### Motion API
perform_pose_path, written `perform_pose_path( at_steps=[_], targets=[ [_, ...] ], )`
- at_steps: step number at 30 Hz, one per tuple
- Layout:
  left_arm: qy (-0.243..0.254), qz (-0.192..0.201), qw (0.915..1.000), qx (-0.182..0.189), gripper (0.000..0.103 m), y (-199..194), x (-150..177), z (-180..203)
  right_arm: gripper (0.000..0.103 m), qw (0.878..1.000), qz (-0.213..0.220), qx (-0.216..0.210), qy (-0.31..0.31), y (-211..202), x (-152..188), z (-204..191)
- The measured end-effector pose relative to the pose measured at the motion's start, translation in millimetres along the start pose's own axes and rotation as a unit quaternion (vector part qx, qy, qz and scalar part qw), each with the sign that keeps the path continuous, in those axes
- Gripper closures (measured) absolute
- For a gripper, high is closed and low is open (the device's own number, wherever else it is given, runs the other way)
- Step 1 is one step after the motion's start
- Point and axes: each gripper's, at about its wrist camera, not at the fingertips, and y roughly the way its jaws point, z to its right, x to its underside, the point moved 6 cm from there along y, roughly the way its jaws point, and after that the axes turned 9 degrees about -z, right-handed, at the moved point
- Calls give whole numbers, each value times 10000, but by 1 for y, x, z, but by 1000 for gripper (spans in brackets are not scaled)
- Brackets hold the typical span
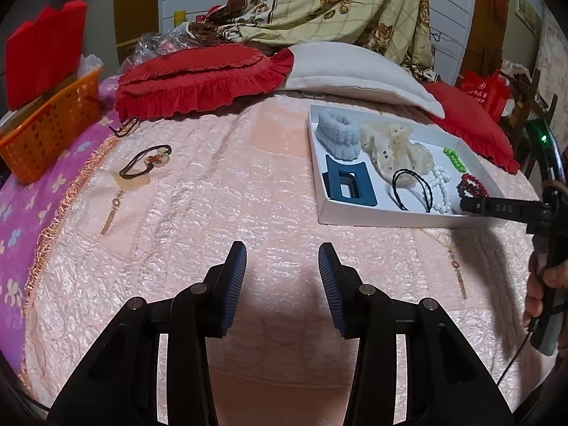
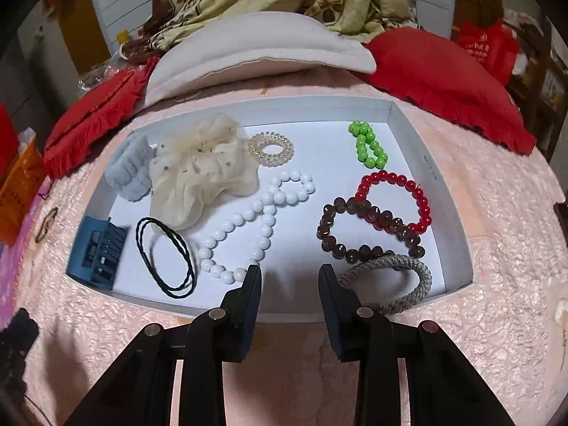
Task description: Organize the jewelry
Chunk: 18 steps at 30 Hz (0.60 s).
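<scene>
Left gripper [image 1: 282,255] hovers with jaws apart and empty above the pink bedspread [image 1: 213,184], while one brown hair tie [image 1: 145,161] lies loose, far left of the white tray [image 1: 390,216]; I judge fetching it is the next step. Right gripper [image 2: 289,277] is also parted and holds nothing, its tips over the tray's near edge beside the grey braided band [image 2: 408,284], so this piece seems just placed.

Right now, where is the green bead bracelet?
In the right wrist view, the green bead bracelet lies in the far right corner of the white tray, just beyond the red bead bracelet.
</scene>
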Motion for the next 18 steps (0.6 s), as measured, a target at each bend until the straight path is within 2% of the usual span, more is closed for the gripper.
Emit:
perform_pose_path(
  at_steps=[5,11,18],
  targets=[
    [7,-30,10000,5,61,2,0,0,71,9996,81,148,-247,0,4,-10],
    [-19,-51,10000,-12,61,4,-2,-2,71,9992,252,165,-245,-4,4,-8],
    [-90,-38,10000,-10,61,2,-3,-6,71,9970,778,55,3,-43,9,2]
  ],
)
